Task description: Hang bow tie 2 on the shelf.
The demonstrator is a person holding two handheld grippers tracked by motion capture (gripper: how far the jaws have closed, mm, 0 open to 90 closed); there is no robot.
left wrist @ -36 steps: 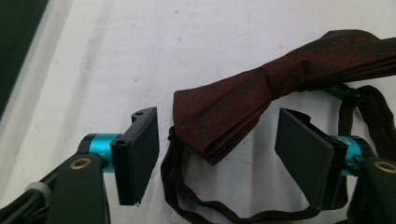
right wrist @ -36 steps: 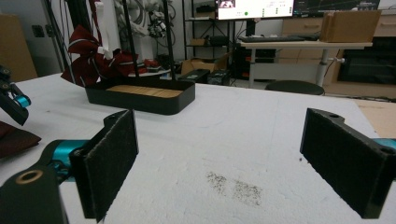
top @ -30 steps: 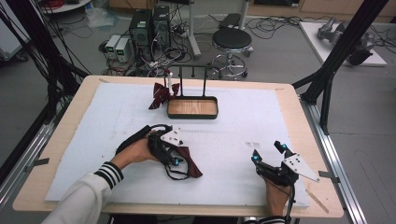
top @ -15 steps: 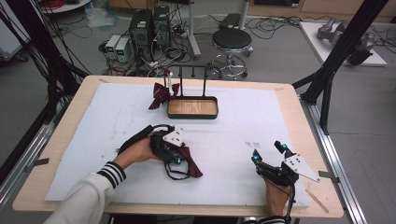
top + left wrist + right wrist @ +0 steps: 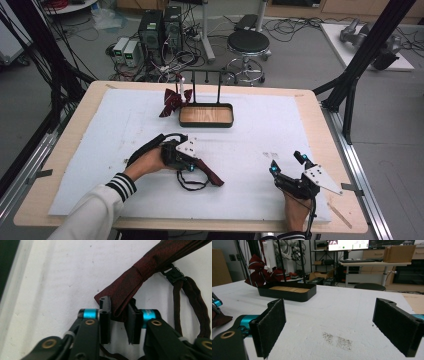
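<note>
The left gripper, jaws just closing, clamps a bow tie's corner on the mat in front of the tray, a lift toward its rack apparently next, while the right gripper rests open.

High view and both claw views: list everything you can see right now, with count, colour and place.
bow tie: one, dark red with a black strap, flat on the sheet, near left.
second bow tie: one, dark red, hanging on the stand's left side.
stand: one, black tray with wooden floor and upright rods, far centre.
sheet: one, white, covering the table.
table: one, light wood.
stool: one, black, on the floor beyond.
left claw: black, jaws just closing, pinching the bow tie's end.
right claw: black, open, near right.
</note>
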